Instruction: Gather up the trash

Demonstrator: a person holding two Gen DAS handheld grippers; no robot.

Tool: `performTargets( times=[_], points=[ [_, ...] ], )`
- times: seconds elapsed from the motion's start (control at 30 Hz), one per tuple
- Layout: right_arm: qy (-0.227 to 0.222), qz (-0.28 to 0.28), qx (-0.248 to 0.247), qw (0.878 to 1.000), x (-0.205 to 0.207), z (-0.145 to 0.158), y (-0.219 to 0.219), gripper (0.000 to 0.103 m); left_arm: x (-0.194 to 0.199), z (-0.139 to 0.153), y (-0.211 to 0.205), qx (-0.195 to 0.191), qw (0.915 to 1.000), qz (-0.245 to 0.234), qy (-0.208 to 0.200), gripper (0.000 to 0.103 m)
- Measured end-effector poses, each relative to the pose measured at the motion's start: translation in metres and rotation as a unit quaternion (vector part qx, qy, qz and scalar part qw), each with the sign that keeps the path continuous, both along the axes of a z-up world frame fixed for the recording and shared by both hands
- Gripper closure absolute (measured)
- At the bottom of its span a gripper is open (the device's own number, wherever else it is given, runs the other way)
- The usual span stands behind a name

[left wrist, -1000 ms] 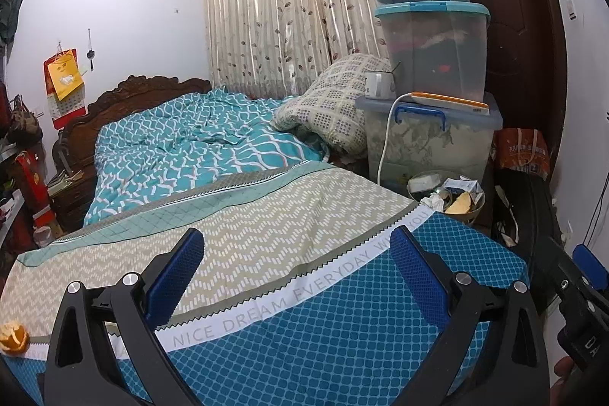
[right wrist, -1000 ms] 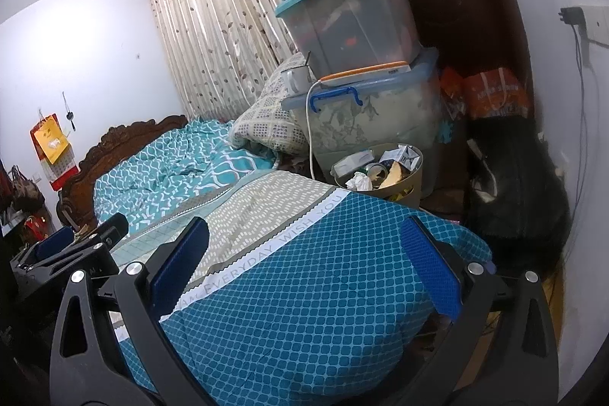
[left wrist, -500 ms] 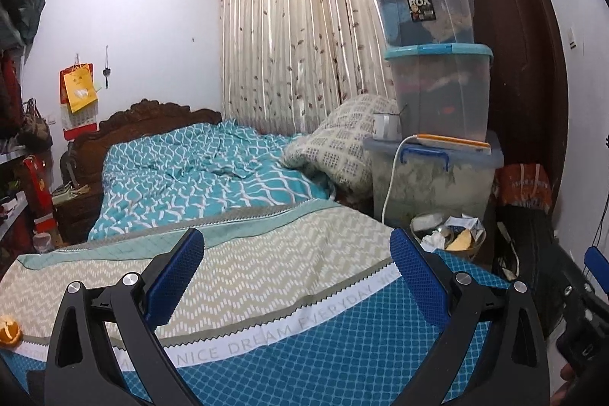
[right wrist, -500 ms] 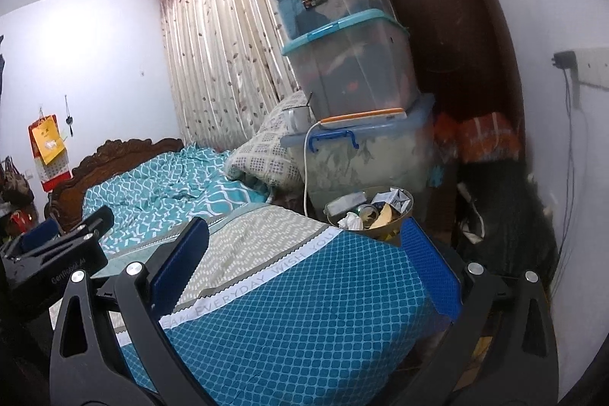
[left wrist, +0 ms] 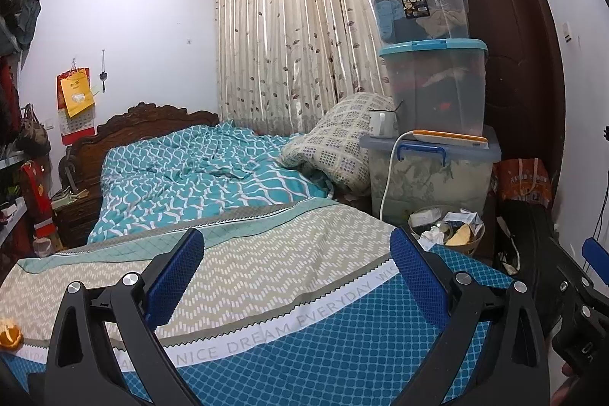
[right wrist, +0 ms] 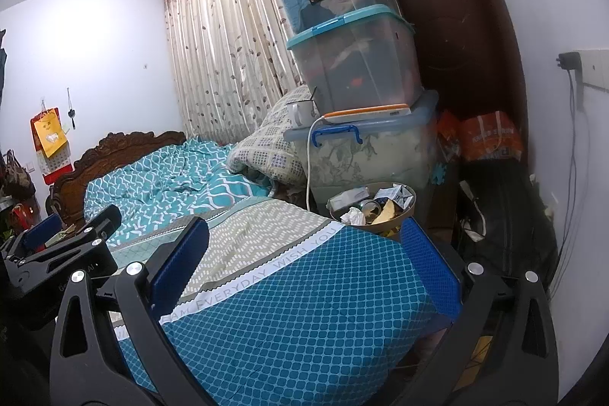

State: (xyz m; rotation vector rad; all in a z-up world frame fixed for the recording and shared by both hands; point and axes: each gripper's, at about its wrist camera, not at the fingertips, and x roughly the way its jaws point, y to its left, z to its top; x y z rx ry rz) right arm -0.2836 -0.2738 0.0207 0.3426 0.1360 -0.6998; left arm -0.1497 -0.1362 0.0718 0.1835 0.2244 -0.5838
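Observation:
A small piece of orange peel (left wrist: 9,334) lies on the bedspread at the far left edge of the left wrist view. A round waste basket (left wrist: 447,233) full of paper and peel stands on the floor past the bed's far right corner; it also shows in the right wrist view (right wrist: 371,208). My left gripper (left wrist: 297,276) is open and empty above the foot of the bed. My right gripper (right wrist: 304,265) is open and empty over the bed's blue corner. The right gripper shows at the right edge of the left wrist view (left wrist: 582,276).
The bed (left wrist: 236,265) fills the foreground. Stacked plastic storage boxes (left wrist: 430,82) stand behind the basket, with a mug (left wrist: 380,123) and a charging device on the lowest lid. A dark bag (right wrist: 506,215) and orange bags (right wrist: 487,136) sit by the right wall. A folded quilt (left wrist: 331,147) lies on the bed.
Both grippers tilted upward and drew back a little, so the bed sits lower in both views. Both stayed open and empty.

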Motion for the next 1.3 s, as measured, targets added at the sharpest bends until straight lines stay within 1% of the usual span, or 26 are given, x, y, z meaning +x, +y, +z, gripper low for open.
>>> performTargets(
  times=[0.97,1.17,1.3],
  points=[
    [0.0,0.001,0.001,1.0,0.001,-0.001,0.0,0.003,0.001,-0.006,0.0,0.01,1.0,0.0,0.001,0.009],
    [0.0,0.0,0.002,1.0,0.001,-0.001,0.0,0.003,0.008,-0.011,-0.002,0.02,0.9997,-0.005,0.013,0.009],
    [0.001,0.0,0.013,1.0,0.003,-0.005,-0.002,0.003,0.01,-0.012,-0.005,0.028,0.9994,-0.006,0.021,0.009]
  ],
)
